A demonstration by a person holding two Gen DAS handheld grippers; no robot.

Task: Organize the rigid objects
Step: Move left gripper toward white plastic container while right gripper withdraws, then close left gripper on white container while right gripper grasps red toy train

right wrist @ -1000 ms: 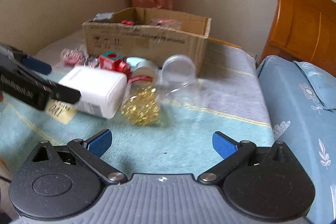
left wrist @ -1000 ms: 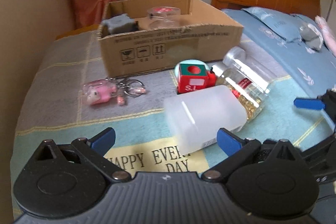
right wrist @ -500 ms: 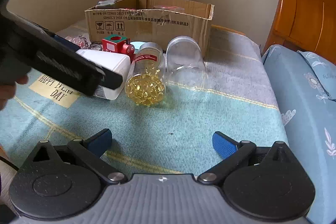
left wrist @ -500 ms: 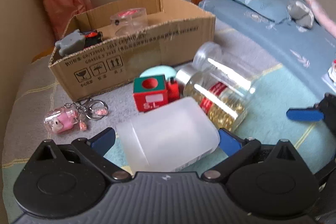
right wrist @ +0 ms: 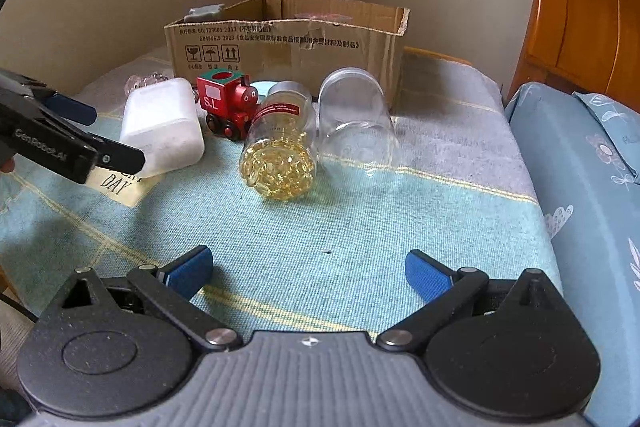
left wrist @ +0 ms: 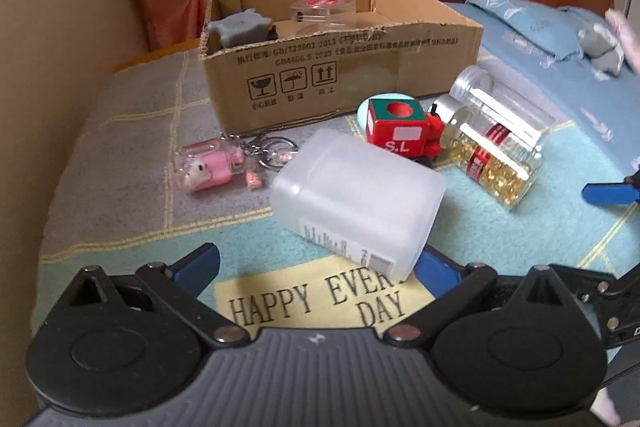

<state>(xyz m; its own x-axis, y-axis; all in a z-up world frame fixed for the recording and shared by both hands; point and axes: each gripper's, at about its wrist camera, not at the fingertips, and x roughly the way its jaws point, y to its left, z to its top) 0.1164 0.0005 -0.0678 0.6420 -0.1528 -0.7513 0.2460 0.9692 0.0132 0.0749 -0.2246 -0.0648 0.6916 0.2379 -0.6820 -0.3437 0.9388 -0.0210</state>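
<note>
- The left gripper (left wrist: 316, 263) stood with its jaws wide apart and nothing held; the frosted white container (left wrist: 356, 203) lay on its side on the bed, its near corner reaching in between the blue pads but, as far as could be judged, not pinched.
- The right gripper (right wrist: 308, 269) was likewise wide open and empty, well short of the capsule bottle (right wrist: 280, 143) and the clear empty jar (right wrist: 356, 123), both lying on their sides just beside each other.
- Risk: the white container presented a corner, not a flat face. Closing on it so would likely skew or squirt it out along the blanket (left wrist: 120, 131).
- Risk: its smooth, rounded plastic walls looked slippery; a shallow grip at the base could fail during the lift toward the cardboard box (left wrist: 340, 67).
- Risk: the red toy train (left wrist: 400, 133) lay touching or nearly touching the container's far side. Any push forward would probably shunt it against the capsule bottle, which, being round, could roll.
- Risk: the pink keychain (left wrist: 216, 167) lay near the container's left; its rings could snag a passing finger.
- Risk: the left gripper's body extended across the near left of the right wrist view, so simultaneous reaches could bring the two tools into collision.
- Risk: the soft bedding gave an uneven seat; pressing down would sink the object and spoil alignment.
- The box already held a grey item (left wrist: 240, 25) and a clear round tub (left wrist: 324, 11); a careless drop could strike them.
</note>
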